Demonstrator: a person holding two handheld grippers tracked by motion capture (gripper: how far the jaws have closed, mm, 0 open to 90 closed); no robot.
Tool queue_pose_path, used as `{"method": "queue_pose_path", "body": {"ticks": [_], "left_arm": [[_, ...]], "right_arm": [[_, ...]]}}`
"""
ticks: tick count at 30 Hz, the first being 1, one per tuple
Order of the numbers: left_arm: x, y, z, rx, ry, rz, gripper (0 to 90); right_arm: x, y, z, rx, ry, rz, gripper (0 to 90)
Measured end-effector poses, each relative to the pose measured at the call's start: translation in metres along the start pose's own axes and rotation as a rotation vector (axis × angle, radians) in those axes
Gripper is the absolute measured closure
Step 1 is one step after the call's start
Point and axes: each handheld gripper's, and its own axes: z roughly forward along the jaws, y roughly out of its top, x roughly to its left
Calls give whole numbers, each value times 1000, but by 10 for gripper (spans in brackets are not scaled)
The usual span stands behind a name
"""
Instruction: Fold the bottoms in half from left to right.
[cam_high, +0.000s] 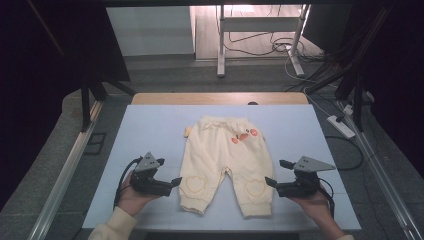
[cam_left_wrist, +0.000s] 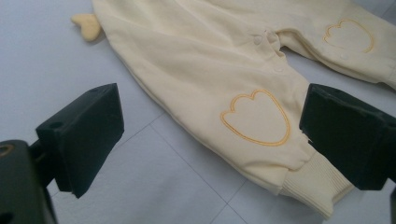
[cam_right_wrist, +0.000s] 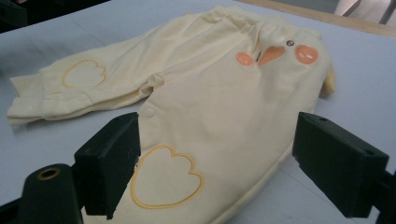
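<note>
- A pair of pale yellow baby trousers (cam_high: 222, 160) lies flat in the middle of your light blue worktop (cam_high: 150, 130), waistband away from you and both leg cuffs pointing toward you.
- Your left gripper (cam_high: 172, 182) sits just beside the left leg, near its cuff, held off the cloth. Its fingers (cam_left_wrist: 84, 135) stand spread apart with nothing between them; in the left gripper view the ribbed cuff (cam_left_wrist: 313, 186) and a heart-shaped knee patch (cam_left_wrist: 256, 117) lie ahead of the gap.
- Your right gripper (cam_high: 272, 175) rests just beside the right leg. Its fingers (cam_right_wrist: 112, 161) are likewise wide apart and hold nothing; in the right gripper view the other knee patch (cam_right_wrist: 163, 183) lies between them on the cloth.
- An orange face motif (cam_high: 244, 136) marks the trousers near the waistband.
</note>
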Motion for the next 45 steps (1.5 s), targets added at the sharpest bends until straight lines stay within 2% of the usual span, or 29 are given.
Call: {"method": "queue_pose_path", "body": {"ticks": [21,32,39,45], "left_arm": [[0,4,4,6,3,-6,69],[2,4,5,6,6,-12,70],[3,4,6,7,8,-14,70],[3,4,5,5,5,-16,70]], "right_arm": [[21,11,19,5,58,-34,159],[41,17,39,21,121,-60,164],[61,23,58,35,189,-85,183],[74,25,71,53,226,-105,193]]}}
